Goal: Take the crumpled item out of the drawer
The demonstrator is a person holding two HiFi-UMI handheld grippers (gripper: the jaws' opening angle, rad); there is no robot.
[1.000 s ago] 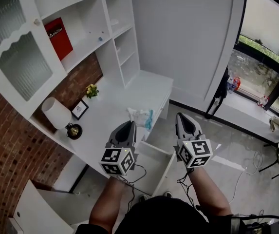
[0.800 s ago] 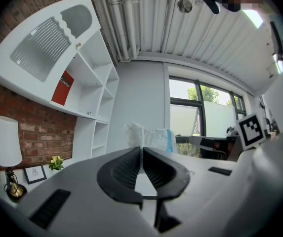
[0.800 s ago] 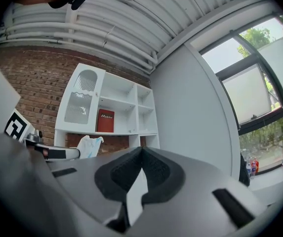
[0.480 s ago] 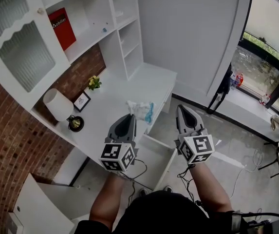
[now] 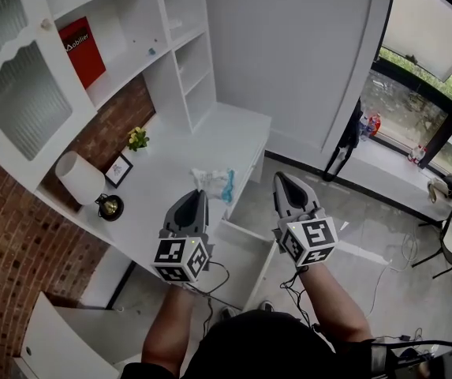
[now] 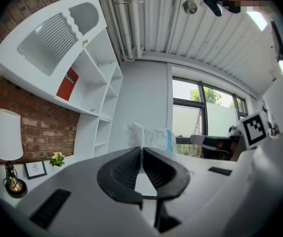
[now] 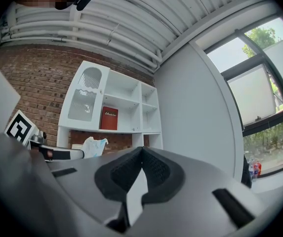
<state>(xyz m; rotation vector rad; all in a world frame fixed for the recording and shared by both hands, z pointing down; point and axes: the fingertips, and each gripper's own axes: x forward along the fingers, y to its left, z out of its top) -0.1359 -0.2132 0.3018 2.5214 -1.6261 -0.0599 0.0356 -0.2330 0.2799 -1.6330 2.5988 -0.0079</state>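
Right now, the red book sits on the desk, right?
No. The red book sits up on the shelf, not on the desk. The head view shows it.

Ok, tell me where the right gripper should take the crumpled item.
Take the loose blue-tinted end of the crumpled item, coming from the right. The left gripper looks shut on its near edge, so the bunched part sticking out past those fingers, towards the right gripper, is the free one. The right one is shut, so open it first.
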